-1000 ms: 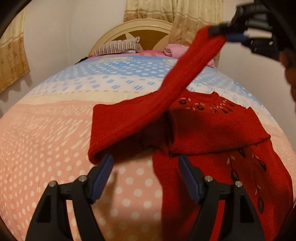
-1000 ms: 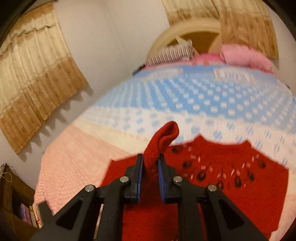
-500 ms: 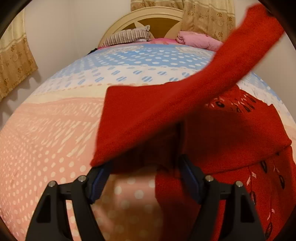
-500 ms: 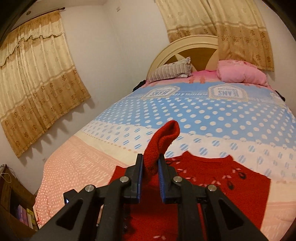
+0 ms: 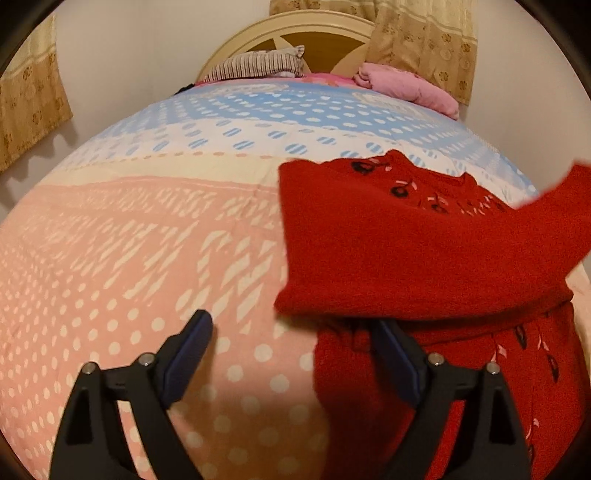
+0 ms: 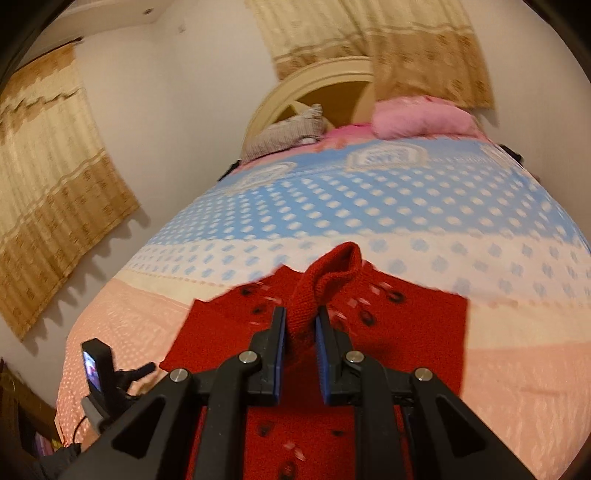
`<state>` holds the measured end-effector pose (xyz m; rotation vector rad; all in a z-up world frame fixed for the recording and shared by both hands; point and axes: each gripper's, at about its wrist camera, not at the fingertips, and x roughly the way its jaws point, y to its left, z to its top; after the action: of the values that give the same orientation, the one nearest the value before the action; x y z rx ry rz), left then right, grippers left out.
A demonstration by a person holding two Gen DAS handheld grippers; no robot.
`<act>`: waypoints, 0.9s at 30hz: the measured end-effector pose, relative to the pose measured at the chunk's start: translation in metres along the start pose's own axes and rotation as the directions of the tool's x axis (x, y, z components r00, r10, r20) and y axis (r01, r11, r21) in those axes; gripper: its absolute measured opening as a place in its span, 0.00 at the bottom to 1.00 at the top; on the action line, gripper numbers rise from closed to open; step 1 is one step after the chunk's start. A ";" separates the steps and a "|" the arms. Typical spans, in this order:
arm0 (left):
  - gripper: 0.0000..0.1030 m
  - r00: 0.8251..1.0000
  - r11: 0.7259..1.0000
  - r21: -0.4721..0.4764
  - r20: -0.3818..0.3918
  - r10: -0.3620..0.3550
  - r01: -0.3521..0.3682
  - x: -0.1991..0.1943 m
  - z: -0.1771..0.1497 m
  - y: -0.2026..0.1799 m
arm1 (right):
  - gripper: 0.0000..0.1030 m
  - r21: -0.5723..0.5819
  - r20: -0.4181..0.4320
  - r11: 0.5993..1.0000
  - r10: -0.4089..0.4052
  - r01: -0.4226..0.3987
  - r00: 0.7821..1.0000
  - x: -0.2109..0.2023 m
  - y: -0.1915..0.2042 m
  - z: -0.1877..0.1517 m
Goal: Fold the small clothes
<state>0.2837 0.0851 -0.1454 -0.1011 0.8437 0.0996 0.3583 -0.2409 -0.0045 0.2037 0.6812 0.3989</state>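
A red knitted sweater with dark flower marks lies on the bedspread. One sleeve is folded across its chest and rises off the right edge of the left wrist view. My right gripper is shut on that sleeve's cuff, held above the sweater body. My left gripper is low over the bed with its jaws opening. Its left finger is over the pink spread, its right finger over red knit just below the fold. Nothing is pressed between its pads.
A striped pillow and a pink pillow lie by the cream headboard. Curtains hang on the walls. The other hand-held unit's small screen shows at the bed's left edge, beside a dark shelf.
The right gripper carried the sleeve across the sweater toward the right and lower. The left gripper's jaws widened, and the sleeve's fold now lies just beyond its tips.
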 end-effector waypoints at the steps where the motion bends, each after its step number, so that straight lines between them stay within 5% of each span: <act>1: 0.88 1.000 1.000 -0.001 0.002 0.002 -0.002 0.000 -0.001 0.000 | 0.15 0.011 -0.002 1.000 -0.012 0.012 1.000 -0.001 -0.008 -0.004; 13: 0.89 1.000 0.999 0.034 0.008 0.000 0.000 -0.005 -0.005 -0.002 | 0.15 0.131 -0.121 0.983 -0.112 0.127 0.986 0.011 -0.097 -0.073; 18: 0.89 0.999 1.000 0.007 0.036 -0.031 0.031 -0.027 -0.009 0.008 | 0.21 0.107 -0.180 0.984 -0.121 0.142 0.976 0.016 -0.101 -0.091; 23: 0.92 0.990 0.999 -0.016 0.130 -0.046 0.048 -0.060 0.013 0.013 | 0.32 0.097 -0.128 0.973 -0.196 0.209 0.972 -0.008 -0.107 -0.092; 27: 0.95 0.994 1.000 -0.006 0.103 -0.028 0.029 -0.038 0.038 0.008 | 0.32 0.096 -0.089 0.977 -0.183 0.192 0.979 -0.013 -0.096 -0.078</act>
<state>0.2859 0.0965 -0.0925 -0.1137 0.7387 0.0806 0.3259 -0.3292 -0.0864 0.2210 0.7931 0.1911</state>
